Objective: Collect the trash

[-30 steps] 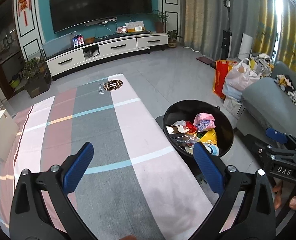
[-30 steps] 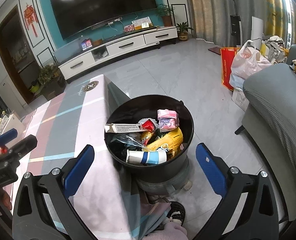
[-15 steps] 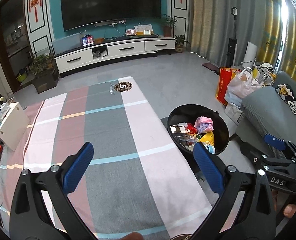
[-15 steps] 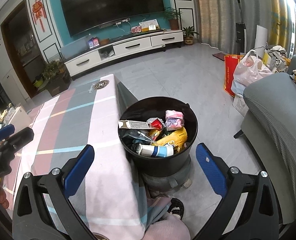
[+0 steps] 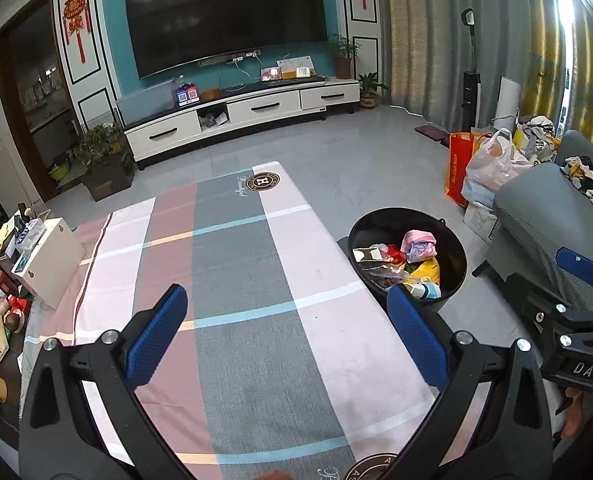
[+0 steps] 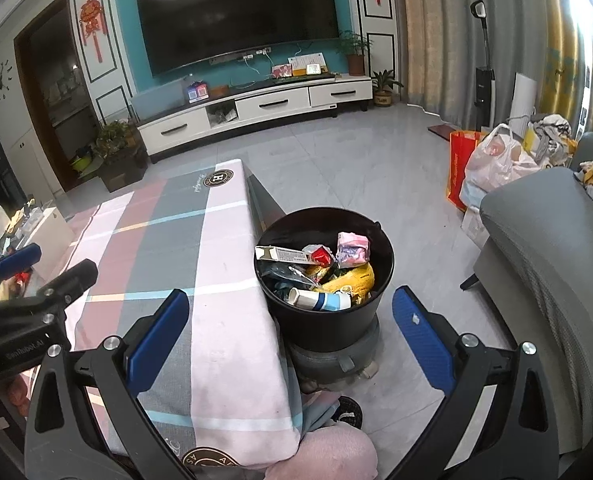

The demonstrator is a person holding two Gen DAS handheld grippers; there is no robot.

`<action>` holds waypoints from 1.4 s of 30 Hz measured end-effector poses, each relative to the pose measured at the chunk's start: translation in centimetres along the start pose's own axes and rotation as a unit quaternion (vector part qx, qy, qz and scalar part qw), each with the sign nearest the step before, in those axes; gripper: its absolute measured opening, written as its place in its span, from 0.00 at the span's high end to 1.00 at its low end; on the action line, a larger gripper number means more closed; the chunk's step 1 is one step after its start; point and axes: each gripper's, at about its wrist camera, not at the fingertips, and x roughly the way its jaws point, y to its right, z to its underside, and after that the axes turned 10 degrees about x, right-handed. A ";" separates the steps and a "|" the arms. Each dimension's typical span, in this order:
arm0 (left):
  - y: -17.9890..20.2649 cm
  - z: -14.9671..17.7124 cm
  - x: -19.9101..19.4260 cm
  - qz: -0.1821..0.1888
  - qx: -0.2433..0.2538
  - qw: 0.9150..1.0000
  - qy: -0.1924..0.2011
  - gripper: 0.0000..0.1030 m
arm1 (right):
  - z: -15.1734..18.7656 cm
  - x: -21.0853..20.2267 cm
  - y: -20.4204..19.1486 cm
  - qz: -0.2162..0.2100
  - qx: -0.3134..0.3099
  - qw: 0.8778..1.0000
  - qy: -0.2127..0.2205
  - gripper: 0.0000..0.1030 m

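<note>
I'm looking across a living room, over a table under a pink-and-grey checked tablecloth (image 5: 240, 280). My left gripper (image 5: 288, 334) hangs above the cloth, fingers spread wide, holding nothing. My right gripper (image 6: 290, 332) is likewise agape (nothing in it). The trash sits in the black bucket (image 6: 370, 320) just beside the table's right edge: carton (image 6: 282, 255), pink packet (image 6: 352, 249), yellow bag (image 6: 352, 278).

The left claw (image 5: 286, 336) is held above the worktop (image 5: 232, 264), its blue fingers (image 5: 158, 336) spread wide and empty. The right claw (image 6: 290, 338), equally spread, hangs past the worktop's right edge.
</note>
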 end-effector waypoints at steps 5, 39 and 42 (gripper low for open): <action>-0.3 0.2 -0.1 0.000 -0.001 1.000 -0.002 0.03 | -0.1 0.2 0.2 0.004 0.006 1.000 -0.001 0.03; 0.1 0.7 1.3 0.001 -0.001 1.000 -0.017 0.03 | 0.7 1.2 0.4 0.003 0.009 1.000 -0.010 0.03; 0.1 0.8 1.4 0.002 -0.001 1.000 -0.019 0.03 | 0.7 1.2 0.4 0.003 0.009 1.000 -0.010 0.03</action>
